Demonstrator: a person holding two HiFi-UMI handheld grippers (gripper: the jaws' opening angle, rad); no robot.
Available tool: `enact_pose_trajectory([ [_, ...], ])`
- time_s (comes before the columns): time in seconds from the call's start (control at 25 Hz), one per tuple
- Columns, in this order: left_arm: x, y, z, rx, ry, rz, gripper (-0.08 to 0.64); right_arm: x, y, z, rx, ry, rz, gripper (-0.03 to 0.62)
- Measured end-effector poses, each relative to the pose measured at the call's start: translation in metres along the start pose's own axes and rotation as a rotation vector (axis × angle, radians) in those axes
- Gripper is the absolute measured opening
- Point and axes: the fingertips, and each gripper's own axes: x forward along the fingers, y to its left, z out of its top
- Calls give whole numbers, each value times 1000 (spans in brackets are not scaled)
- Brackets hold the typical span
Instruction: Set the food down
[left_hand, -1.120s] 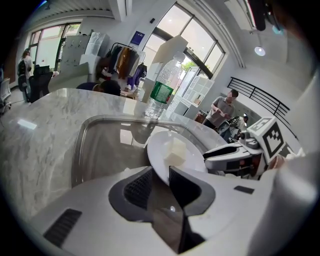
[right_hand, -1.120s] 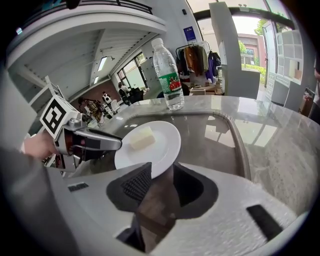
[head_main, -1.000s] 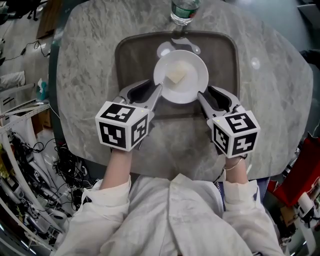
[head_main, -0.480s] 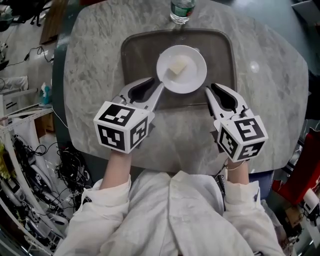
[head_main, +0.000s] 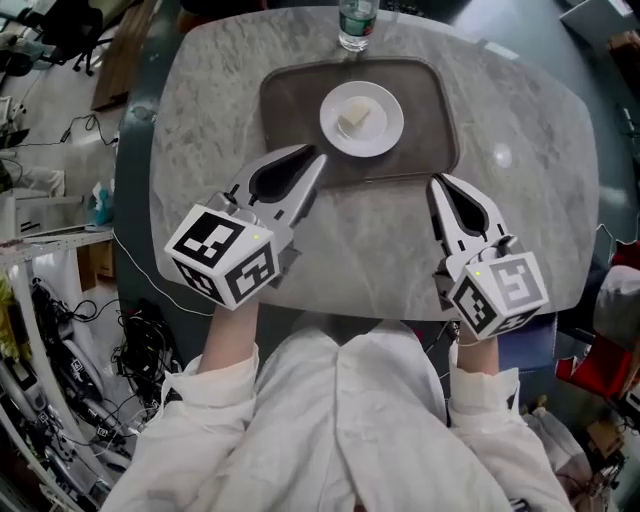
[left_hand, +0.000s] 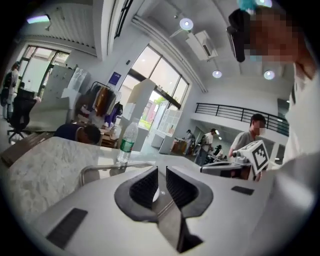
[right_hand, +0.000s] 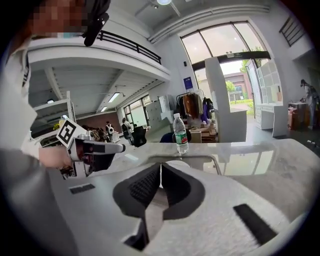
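You've backed off the plate (head_main: 362, 118) — it sits on the tray (head_main: 290, 105), well ahead of both fingertips. Your right gripper (head_main: 437, 183) is closing on nothing and your left gripper (head_main: 319, 158) is barely apart, empty — the food (head_main: 352, 120) looks set down.

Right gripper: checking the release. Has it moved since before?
Yes: the right gripper backed off the plate toward the person, beyond the tray's rim; jaws closing on nothing.
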Motion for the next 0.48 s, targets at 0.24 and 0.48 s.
enact_pose_trajectory([
  [0.24, -42, -57, 6, 47, -50, -141, 49, -54, 42, -23, 55, -16, 10, 3],
  [0.48, -82, -105, 12, 31, -136, -260, 44, -94, 69, -13, 4, -41, 10, 3],
])
